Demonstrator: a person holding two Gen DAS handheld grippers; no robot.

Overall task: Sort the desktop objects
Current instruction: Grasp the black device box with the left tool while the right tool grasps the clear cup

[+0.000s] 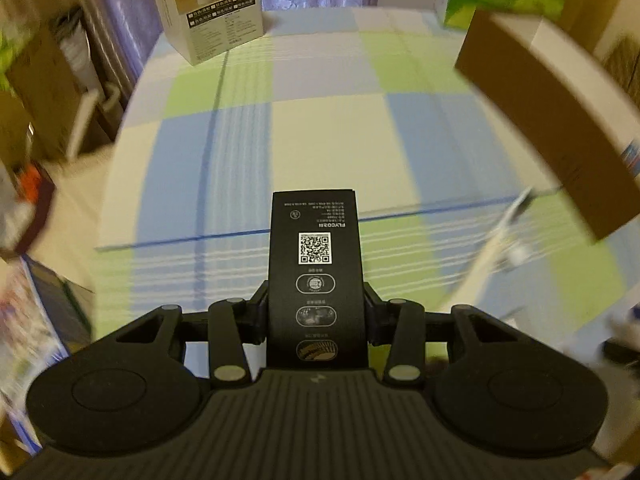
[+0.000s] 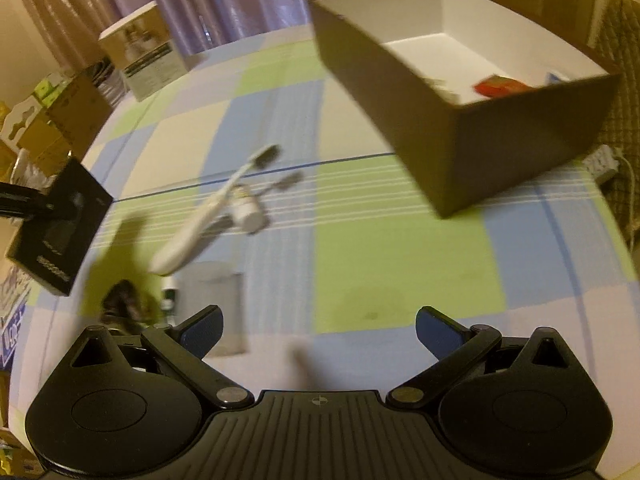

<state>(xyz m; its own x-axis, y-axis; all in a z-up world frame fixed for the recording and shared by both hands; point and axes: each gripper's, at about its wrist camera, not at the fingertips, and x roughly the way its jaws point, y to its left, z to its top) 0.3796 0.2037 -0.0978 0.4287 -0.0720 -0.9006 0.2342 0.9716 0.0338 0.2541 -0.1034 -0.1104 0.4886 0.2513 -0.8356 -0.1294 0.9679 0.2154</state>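
We've got the left claw (image 1: 316,312) clamped on the black box (image 1: 316,264), right claw (image 2: 318,332) wide open and empty, a few bits already in the brown box (image 2: 460,120), toothbrush (image 2: 212,212) mid-frame still waiting.

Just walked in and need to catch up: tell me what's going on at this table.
A person is sorting items off a checked tablecloth with two handheld tongs. The left tongs are shut on a black product box, held above the table. The right tongs are open and hold nothing. A white toothbrush, a small white bottle and other blurred items lie on the cloth. The brown storage box already holds a few things, including something red.
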